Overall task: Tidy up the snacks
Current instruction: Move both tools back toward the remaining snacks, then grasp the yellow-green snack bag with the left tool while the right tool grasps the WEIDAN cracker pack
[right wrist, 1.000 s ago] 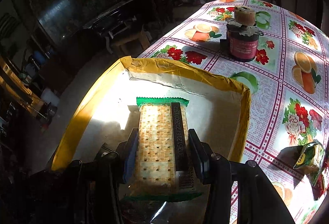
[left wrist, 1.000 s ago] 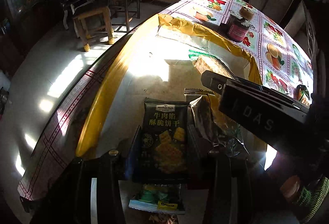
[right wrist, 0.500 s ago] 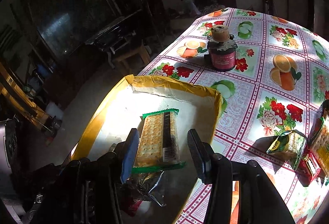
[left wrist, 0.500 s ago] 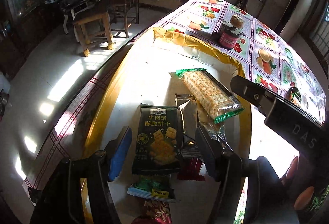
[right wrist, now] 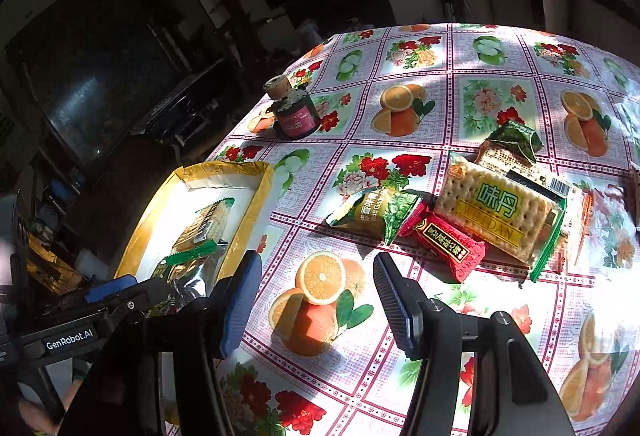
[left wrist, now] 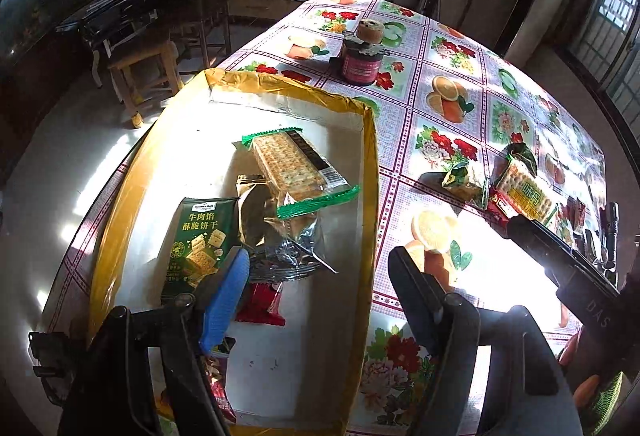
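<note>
**A:** Under the right gripper [right wrist: 316, 300] there is only bare tablecloth [right wrist: 400, 376], an orange print between the jaws. They are parting and hold nothing.

**B:** And the left one?

**A:** The left gripper [left wrist: 320, 288] is also empty and also opening. It hangs over the yellow-rimmed box [left wrist: 370, 236], straddling its right wall. At its eleven o'clock lies the dark green biscuit bag [left wrist: 198, 236], flat on the box floor. At twelve, further in, the long cracker sleeve [left wrist: 296, 167] rests on a silver foil pack [left wrist: 288, 244].

**B:** So those are in. What's still out?

**A:** A heap on the cloth at the right gripper's one o'clock. Nearest is the red packet [right wrist: 444, 244]. Touching it at eleven o'clock is the small green packet [right wrist: 372, 213]. Behind the red one lies the wide cracker pack [right wrist: 496, 211], and beyond that a dark green pouch [right wrist: 512, 143] leans on it.

**B:** Which one first?

**A:** I'd judge the red packet. It is closest and lies partly over the cracker pack's edge, so lifting it frees the others. Spread the jaws wider than its short side, come down steeply, and pinch across the middle, not the crimped end.

**B:** Any hazards?

**A:** Glossy wrappers slide, so close gently enough not to crush the biscuits. The jar [right wrist: 294, 113], far off at eleven o'clock, is well clear. Set new packs on the box's open floor at the far end.
</note>
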### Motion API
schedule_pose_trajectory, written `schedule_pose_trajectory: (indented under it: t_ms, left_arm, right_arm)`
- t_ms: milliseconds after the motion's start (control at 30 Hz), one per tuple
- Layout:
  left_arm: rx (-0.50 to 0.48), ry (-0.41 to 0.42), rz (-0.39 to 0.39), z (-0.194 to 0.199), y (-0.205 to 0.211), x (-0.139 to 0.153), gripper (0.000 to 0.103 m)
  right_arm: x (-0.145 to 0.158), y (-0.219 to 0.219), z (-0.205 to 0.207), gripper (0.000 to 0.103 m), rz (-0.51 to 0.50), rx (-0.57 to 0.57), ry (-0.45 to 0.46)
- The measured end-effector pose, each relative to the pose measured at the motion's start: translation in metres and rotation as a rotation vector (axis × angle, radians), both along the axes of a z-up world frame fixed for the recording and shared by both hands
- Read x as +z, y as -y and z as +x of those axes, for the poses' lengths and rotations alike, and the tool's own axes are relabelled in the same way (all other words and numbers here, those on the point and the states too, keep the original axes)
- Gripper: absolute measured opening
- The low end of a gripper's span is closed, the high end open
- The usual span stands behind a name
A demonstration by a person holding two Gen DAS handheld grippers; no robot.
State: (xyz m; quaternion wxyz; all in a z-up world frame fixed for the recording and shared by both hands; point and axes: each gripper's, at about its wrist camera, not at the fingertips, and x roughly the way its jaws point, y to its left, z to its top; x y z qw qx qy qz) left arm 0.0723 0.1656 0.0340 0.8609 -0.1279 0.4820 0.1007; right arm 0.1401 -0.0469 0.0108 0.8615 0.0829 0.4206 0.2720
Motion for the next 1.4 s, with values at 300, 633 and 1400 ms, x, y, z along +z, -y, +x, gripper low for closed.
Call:
schedule_pose_trajectory:
  t_ms: [300,633,1400]
  left_arm:
    - [-0.093,-0.004,0.008,0.016,0.055,0.001,0.074]
    - [-0.134,-0.033,0.017,0.041,0.091,-0.007,0.074]
    - [-0.093,-0.111,0.014,0.086,0.09,-0.034,0.074]
  right_arm:
    - [-0.008,0.077,0.001,0.064,-0.02,-0.105,-0.001]
    - [-0.009,0.12,0.018,0.065,-0.036,-0.163,0.017]
    - [-0.034,0.09,0.039,0.028,-0.211,0.11,-0.062]
